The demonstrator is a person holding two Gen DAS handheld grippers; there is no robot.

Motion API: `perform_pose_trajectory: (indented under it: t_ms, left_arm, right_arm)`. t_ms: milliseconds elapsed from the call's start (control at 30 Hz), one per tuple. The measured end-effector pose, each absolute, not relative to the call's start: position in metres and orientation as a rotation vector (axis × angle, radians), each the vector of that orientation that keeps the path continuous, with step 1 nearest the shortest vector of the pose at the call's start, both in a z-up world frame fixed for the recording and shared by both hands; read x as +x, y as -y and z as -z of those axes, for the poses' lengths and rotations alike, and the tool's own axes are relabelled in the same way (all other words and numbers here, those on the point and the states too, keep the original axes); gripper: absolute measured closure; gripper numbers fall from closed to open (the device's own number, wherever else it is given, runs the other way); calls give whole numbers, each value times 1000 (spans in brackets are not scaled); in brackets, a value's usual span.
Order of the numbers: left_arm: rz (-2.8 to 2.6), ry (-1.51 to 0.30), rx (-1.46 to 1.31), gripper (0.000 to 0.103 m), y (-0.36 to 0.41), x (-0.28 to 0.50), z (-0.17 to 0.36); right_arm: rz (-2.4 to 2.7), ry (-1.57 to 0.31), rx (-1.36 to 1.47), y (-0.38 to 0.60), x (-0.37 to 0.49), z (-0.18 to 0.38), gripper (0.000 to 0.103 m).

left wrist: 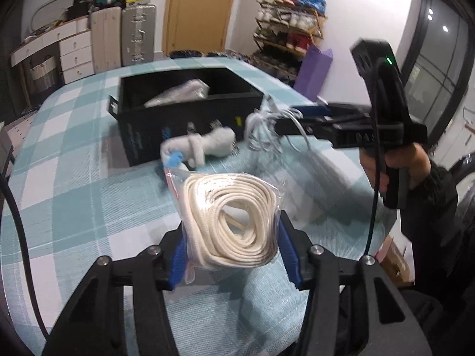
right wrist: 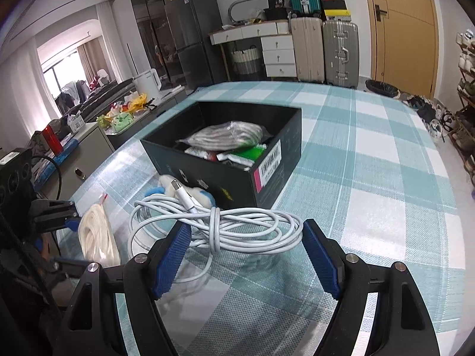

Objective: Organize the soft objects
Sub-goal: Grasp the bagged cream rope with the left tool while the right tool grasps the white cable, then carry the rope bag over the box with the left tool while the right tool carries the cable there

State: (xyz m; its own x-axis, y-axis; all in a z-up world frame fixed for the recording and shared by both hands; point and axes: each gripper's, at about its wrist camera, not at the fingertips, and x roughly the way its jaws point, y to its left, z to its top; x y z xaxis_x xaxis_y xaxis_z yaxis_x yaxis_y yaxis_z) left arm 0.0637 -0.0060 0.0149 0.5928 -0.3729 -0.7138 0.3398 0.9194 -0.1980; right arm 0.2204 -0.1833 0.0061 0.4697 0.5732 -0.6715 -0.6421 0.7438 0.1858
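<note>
My left gripper (left wrist: 234,237) is shut on a clear bag of coiled cream rope (left wrist: 234,222), held above the checked cloth; the bag also shows in the right wrist view (right wrist: 96,237). My right gripper (right wrist: 245,237) holds a coiled white cable (right wrist: 219,228) between its blue pads (right wrist: 170,255), lifted off the cloth; the cable also shows in the left wrist view (left wrist: 264,130). A black box (right wrist: 267,160) holds a bagged coil (right wrist: 225,133) and other packets. A white fluffy toy with blue bits (left wrist: 202,145) lies against the box's front.
The table wears a teal and white checked cloth (right wrist: 371,163). Suitcases (right wrist: 323,50), a white drawer unit (right wrist: 279,56) and a wooden door (right wrist: 400,26) stand behind. A shoe rack (left wrist: 291,26) and a purple bag (left wrist: 314,68) are beyond the table's far side.
</note>
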Motion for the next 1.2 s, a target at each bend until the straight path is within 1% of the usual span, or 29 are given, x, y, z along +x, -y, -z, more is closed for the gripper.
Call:
perform_pose_trajectory:
  t_ms: [300,667,867,1200]
  left_arm:
    - [299,-750,-126,51,-27,83,-43]
    - [242,-672,-145,51,-40,124,-71]
    - [229,-658,-146,51,-41,144,-78]
    - [211,-674,-169,51,-43,175,-75]
  right_arm:
    - [-724,-703,-95,187,209,-32,25]
    - [-594,-640,-114,173,211,-57,25]
    - [-549,-629,-133,161,222,-63,25]
    - [-495,-629,-203,134,240,-59,25]
